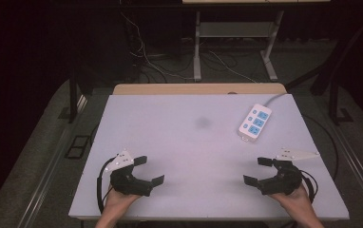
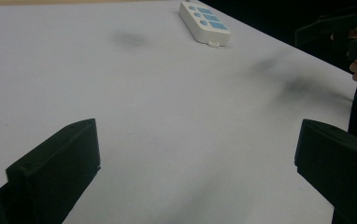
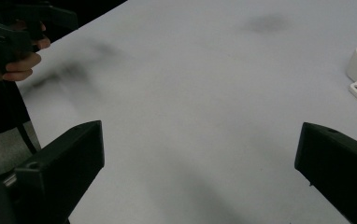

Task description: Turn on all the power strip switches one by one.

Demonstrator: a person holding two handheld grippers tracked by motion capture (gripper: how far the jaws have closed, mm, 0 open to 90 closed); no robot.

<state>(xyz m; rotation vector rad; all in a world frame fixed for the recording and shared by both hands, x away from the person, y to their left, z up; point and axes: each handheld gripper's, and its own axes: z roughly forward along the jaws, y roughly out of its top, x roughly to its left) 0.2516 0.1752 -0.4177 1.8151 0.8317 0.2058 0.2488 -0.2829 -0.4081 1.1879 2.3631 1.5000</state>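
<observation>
The tabletop [image 1: 179,142] looks like a matt, smooth pale sheet, with a couple of dull grey smudges on it and a strip of light wood showing along the far edge. The power strip [image 1: 255,122] at far right is glossy-ish white plastic with blue socket faces. Both the left hand-held gripper [image 1: 149,170] and right hand-held gripper [image 1: 257,170] seem to be matt black plastic, slightly rough on the jaw faces, each topped by a flat grey plate.

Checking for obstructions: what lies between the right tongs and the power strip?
Nothing: in the high view, only bare white tabletop separates the open right tongs from the power strip, which lies farther back.
</observation>
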